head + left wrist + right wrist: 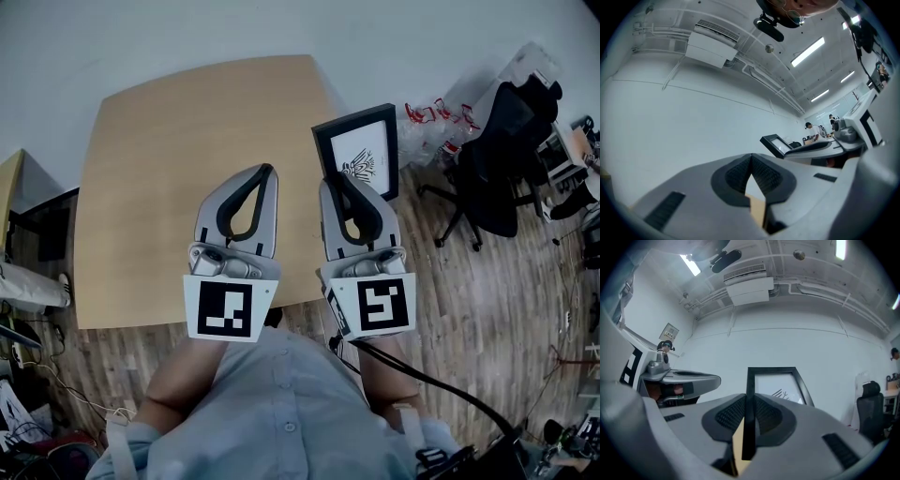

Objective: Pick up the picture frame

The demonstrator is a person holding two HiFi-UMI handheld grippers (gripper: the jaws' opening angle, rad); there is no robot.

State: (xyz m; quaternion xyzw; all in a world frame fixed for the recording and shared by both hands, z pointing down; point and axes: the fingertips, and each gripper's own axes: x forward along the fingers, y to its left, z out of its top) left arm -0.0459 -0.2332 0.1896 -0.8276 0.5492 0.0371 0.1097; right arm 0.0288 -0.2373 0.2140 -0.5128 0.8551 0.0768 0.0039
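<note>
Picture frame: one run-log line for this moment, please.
frame: upright, one edge clamped | right hand-held gripper: shut on frame | left hand-held gripper: shut, empty

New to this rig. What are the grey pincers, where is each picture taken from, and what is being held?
There is no robot here: a person holds a two-jaw gripper in each hand. The head view comes from a camera on the person's head and looks down on a wooden table. The other two views come from cameras riding on the grippers, each looking along its own jaws. The right gripper is closed on a side edge of the black picture frame, which stands upright near the table's right edge. I cannot tell whether it is off the table. The left gripper is closed on nothing, above the table beside the right one.
</note>
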